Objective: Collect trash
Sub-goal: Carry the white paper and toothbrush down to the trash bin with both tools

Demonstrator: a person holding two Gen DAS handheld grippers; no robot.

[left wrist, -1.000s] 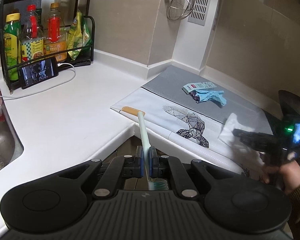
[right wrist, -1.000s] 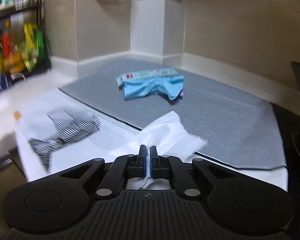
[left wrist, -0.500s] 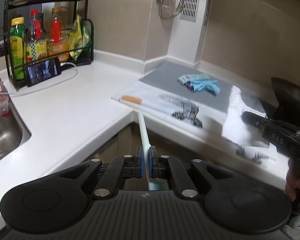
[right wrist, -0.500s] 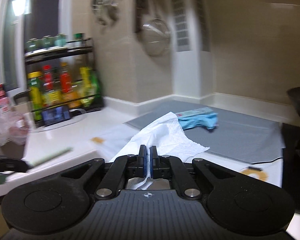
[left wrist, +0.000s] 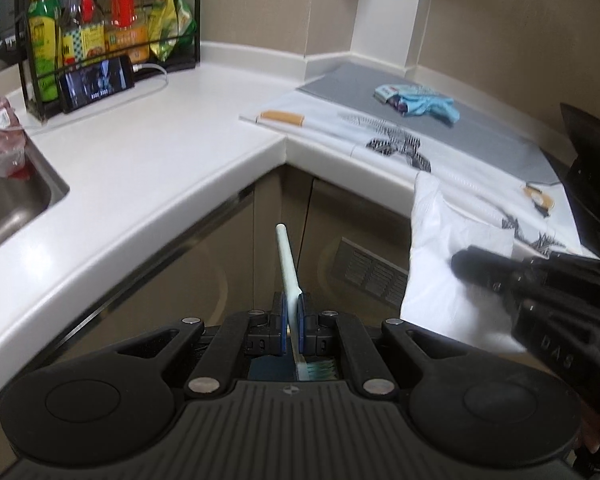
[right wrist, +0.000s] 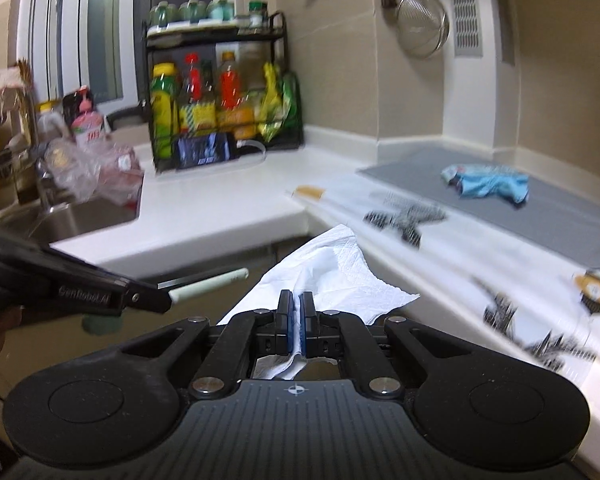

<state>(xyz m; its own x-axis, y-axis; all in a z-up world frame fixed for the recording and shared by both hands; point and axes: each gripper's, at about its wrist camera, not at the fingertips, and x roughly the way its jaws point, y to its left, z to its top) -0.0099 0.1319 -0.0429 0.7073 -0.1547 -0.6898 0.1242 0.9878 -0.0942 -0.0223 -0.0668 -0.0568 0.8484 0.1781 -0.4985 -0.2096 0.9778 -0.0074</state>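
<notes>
Gripping, left view: my left gripper (left wrist: 295,312), closed on toothbrush (left wrist: 287,258) off the counter's inner corner; thin neck hold, it may swivel out.
Right view: my right gripper (right wrist: 296,312), pinching tissue (right wrist: 332,270) beyond the counter edge; it could tear loose.

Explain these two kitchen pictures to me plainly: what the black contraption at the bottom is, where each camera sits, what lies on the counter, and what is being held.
No robot here: a person holds a two-finger gripper in each hand, each with a camera looking along its fingers. In the left camera's picture, the left gripper is shut on a pale green toothbrush. In the right camera's picture, the right gripper is shut on a white paper towel. Each gripper also shows at the edge of the other's picture. On the white counter lie a cigarette on a printed sheet, and a crumpled blue glove with a wrapper on a grey mat. A bottle rack with a phone leaning against it stands near the sink.
</notes>
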